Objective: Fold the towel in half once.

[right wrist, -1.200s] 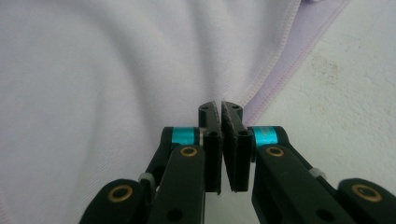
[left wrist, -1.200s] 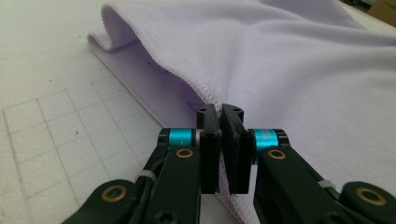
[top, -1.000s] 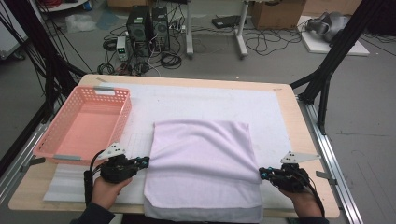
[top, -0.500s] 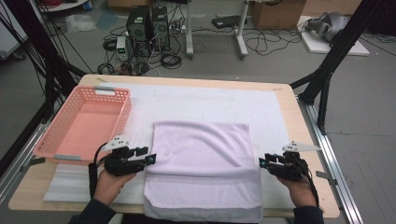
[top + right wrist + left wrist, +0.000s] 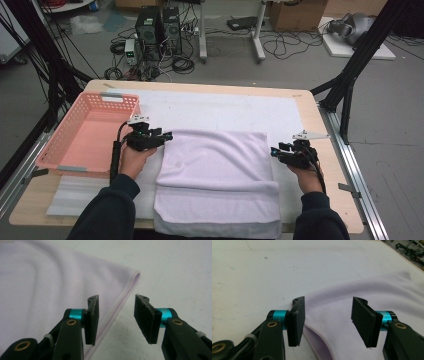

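Observation:
A pale lilac towel (image 5: 215, 160) lies folded on the white mat, its near part doubled over a lower layer at the table's front. My left gripper (image 5: 167, 135) sits at the towel's far left corner. In the left gripper view it (image 5: 327, 322) stands open, with the towel's (image 5: 362, 290) corner lying between the jaws. My right gripper (image 5: 274, 150) is at the towel's right edge. It (image 5: 116, 318) is open too, and the hemmed edge of the towel (image 5: 50, 277) runs between its jaws on the mat.
A pink plastic basket (image 5: 75, 169) stands empty at the left, close behind my left hand. The white foam mat (image 5: 225, 107) covers most of the wooden table (image 5: 307, 112). Black frame legs, computers and cables stand on the floor beyond.
Both hands have slid away from me along the towel's side edges, from near the middle of the sides up toward its far corners. A fold line now shows across the near part.

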A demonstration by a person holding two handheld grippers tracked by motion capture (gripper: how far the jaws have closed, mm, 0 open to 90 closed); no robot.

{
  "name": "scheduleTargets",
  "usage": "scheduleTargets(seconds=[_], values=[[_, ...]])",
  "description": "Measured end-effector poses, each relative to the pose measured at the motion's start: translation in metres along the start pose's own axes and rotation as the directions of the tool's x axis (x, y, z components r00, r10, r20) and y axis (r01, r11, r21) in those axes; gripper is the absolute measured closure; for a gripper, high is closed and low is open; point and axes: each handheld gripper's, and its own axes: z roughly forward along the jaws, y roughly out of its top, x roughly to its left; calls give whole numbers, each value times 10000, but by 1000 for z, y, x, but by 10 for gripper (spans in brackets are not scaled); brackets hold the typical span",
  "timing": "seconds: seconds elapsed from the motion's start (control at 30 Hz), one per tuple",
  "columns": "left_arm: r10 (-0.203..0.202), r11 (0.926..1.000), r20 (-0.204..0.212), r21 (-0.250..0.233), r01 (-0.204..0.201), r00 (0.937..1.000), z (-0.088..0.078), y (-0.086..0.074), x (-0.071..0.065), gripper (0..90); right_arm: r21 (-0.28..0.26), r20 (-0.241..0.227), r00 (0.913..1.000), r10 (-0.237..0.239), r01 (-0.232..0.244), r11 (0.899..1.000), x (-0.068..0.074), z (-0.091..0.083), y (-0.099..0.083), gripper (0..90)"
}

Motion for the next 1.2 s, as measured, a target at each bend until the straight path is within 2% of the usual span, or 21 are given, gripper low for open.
scheduleTargets(seconds=[0.2, 0.27, 0.37, 0.4, 0.43, 0.5, 0.53, 0.57, 0.63, 0.7, 0.77, 0.83, 0.9, 0.93, 1.03, 1.07, 1.13, 1.2], values=[[-26, 9987, -541, 498, 53, 9985, 31, 4, 12, 449, 312, 205, 9997, 109, -116, 9994, -13, 29, 9, 521], [147, 9974, -604, 711, -104, 9981, 38, 5, 13, 450, 301, 313, 9995, 98, -108, 9995, -16, 39, 12, 500], [718, 9955, -742, 676, -668, 9947, 44, 3, 10, 483, 474, 285, 9995, 143, -156, 9988, -17, 55, 14, 455], [798, 9948, -737, 691, -747, 9941, 44, 3, 9, 513, 487, 154, 9998, 139, -147, 9987, -18, 60, 15, 448], [803, 9949, -659, 661, -759, 9946, 44, 3, 9, 563, 539, 252, 9997, 17, -31, 9985, -18, 64, 16, 439], [1038, 9924, -412, 710, -1007, 9937, 44, 2, 7, 713, 553, 365, 9992, -163, 142, 9984, -17, 71, 19, 446], [1262, 9896, -419, 747, -1228, 9911, 45, 2, 6, 808, 602, 414, 9986, -332, 307, 9977, -17, 73, 21, 481], [1335, 9884, -439, 786, -1298, 9901, 45, 3, 6, 821, 632, 299, 9984, -488, 468, 9969, -16, 74, 22, 585], [996, 9929, -551, 706, -956, 9935, 45, 3, 9, 841, 609, -4, 9975, -710, 709, 9956, -15, 75, 25, 848], [685, 9963, -734, 566, -644, 9949, 44, 4, 12, 850, 809, 229, 9904, -1365, 1343, 9876, -10, 77, 28, 868], [495, 9984, -869, 300, -470, 9950, 43, 5, 15, 852, 943, 502, 9857, -1611, 1559, 9833, -11, 78, 33, 875], [513, 9978, -886, 467, -473, 9947, 46, 10, 17, 853, 649, 898, 9827, -1620, 1565, 9855, -14, 78, 38, 880], [524, 9981, -1057, 376, -486, 9930, 49, 17, 17, 853, 361, 968, 9854, -1402, 1373, 9899, -18, 78, 43, 881], [535, 9983, -1091, 292, -506, 9926, 50, 20, 18, 853, 265, 1061, 9839, -1435, 1415, 9896, -19, 79, 45, 881], [257, 9996, -1181, 140, -242, 9927, 57, 34, 22, 853, 86, 1349, 9804, -1437, 1438, 9896, -22, 83, 52, 881], [214, 9995, -1232, -188, -239, 9922, 58, 37, 24, 853, -36, 1454, 9801, -1355, 1375, 9905, -23, 84, 54, 881], [-35, 9999, -1240, -118, 21, 9923, 62, 46, 28, 853, -322, 1576, 9811, -1119, 1184, 9924, -27, 85, 58, 881], [142, 9992, -1310, -361, -191, 9913, 65, 53, 28, 853, -476, 1723, 9801, -985, 1082, 9930, -29, 87, 62, 880]])
